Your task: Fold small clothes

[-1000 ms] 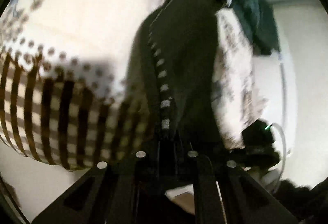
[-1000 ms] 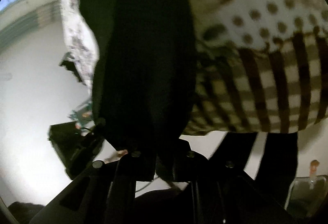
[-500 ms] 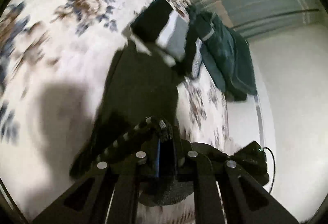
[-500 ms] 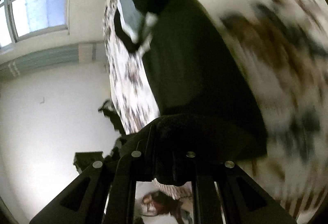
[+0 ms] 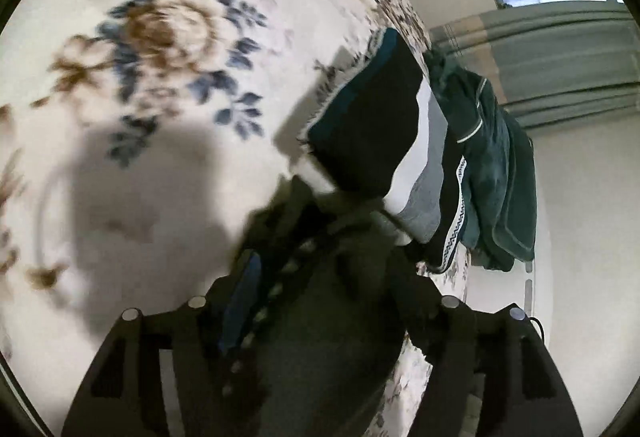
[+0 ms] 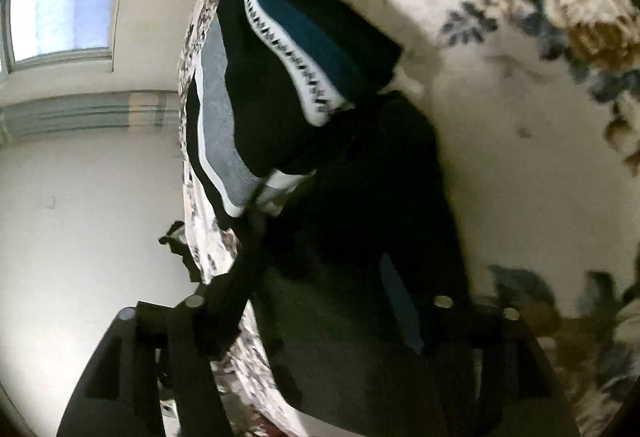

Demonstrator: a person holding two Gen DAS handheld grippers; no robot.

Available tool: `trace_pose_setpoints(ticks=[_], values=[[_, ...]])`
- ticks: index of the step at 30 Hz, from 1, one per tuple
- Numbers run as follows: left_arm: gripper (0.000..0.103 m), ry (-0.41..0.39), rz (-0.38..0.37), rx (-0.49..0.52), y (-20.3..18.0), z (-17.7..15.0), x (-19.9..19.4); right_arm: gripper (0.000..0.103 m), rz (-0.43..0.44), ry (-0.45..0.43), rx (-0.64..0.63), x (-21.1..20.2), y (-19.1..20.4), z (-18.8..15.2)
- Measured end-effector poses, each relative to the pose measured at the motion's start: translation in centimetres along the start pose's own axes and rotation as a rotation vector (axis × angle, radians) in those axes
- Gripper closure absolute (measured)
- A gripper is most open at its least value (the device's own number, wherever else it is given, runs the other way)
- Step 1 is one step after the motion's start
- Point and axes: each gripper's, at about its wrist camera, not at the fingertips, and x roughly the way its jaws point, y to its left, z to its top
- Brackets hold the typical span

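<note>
Fabric fills the left wrist view: a dark garment [image 5: 320,337], soft and matte with a line of pale stitch-like marks along one seam, lies bunched between the spread fingers of the left claw [image 5: 320,301], whose jaws are opening and no longer pinch it. It rests on the bed's floral bedspread [image 5: 160,57], cream with blurred blue and brown blossoms. Just beyond it sits a stack of folded clothes [image 5: 384,141], flat rectangular layers in black, teal, white and grey, and past that a rumpled dark green garment [image 5: 496,173] with thin white piping hangs at the bed's edge. A second ago this claw was clamped on the garment, stretched out over a checked and dotted part of the bedding. From the right wrist, the same dark garment [image 6: 360,237] sits between the fingers of the right claw [image 6: 316,301], also opening and free of the cloth, where earlier it gripped the hem. The folded stack [image 6: 288,77] shows a white zigzag-patterned band, touching the garment's far end on the bedspread [image 6: 520,117].
</note>
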Motion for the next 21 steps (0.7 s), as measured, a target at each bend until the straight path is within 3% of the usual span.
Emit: trace_pose_setpoints(ticks=[5,8,12,17,20,21], values=[[0.04,-0.043,0.105,0.047,1.8,-6.2,-5.0,0.019,-0.058,0.041,0.018,-2.9,-3.7,-1.2],[0.04,-0.034,0.147,-0.02,4.0,-12.0,-7.1,0.004,-0.106,0.1,-0.001,-2.9,-6.1,-1.0],[0.039,-0.045,0.085,-0.17,6.7,-18.5,-7.5,0.003,-0.072,0.202,-0.047,-0.2,-7.0,0.8],[0.033,-0.045,-0.077,-0.32,7.5,-20.2,-2.9,0.003,-0.058,0.308,-0.152,5.6,-6.3,4.3],[0.033,-0.094,-0.026,-0.306,6.5,-19.6,0.1,0.001,-0.058,0.348,-0.257,7.7,-4.9,5.2],[0.033,-0.136,0.024,-0.27,5.8,-19.2,1.0,0.001,-0.043,0.357,-0.276,8.3,-4.5,5.5]])
